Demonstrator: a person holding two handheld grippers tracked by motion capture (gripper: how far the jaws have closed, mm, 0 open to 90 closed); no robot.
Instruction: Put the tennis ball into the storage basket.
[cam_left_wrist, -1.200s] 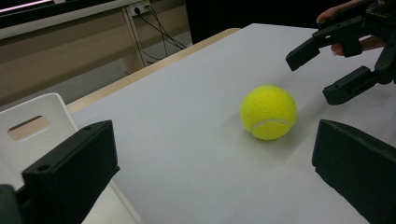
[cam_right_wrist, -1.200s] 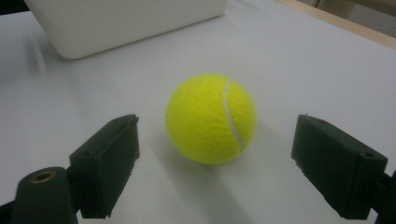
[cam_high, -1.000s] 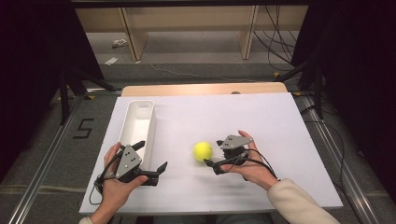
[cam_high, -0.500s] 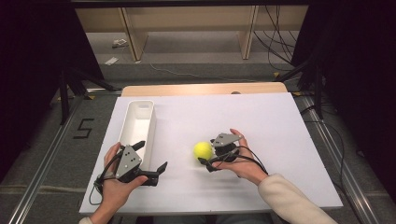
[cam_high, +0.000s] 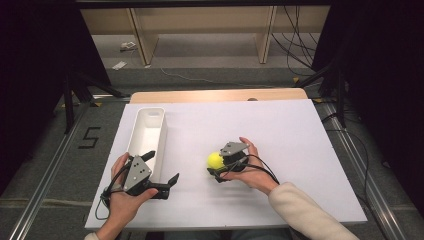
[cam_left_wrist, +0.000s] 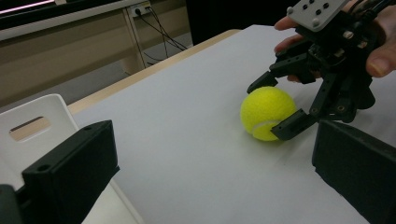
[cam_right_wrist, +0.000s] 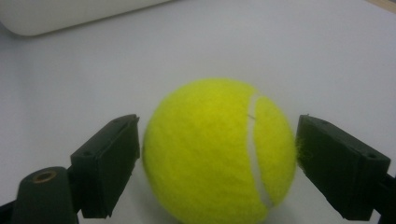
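Seen from the high view, my right tongs (cam_high: 216, 166) straddle the yellow tennis ball (cam_high: 215, 160) near the middle of the white desk (cam_high: 300, 150), while my left tongs (cam_high: 162, 170) rest apart and empty just beside the near end of the white bin (cam_high: 150, 131). Along the left gripper view, my own black jaws stand wide at the lower corners, and farther off the right tongs (cam_left_wrist: 280, 105) bracket the ball (cam_left_wrist: 267, 112), which sits on the desk (cam_left_wrist: 187, 130). Through the right gripper view the ball (cam_right_wrist: 219, 149) lies between my spread jaws, close to both, though I cannot tell whether either touches it.
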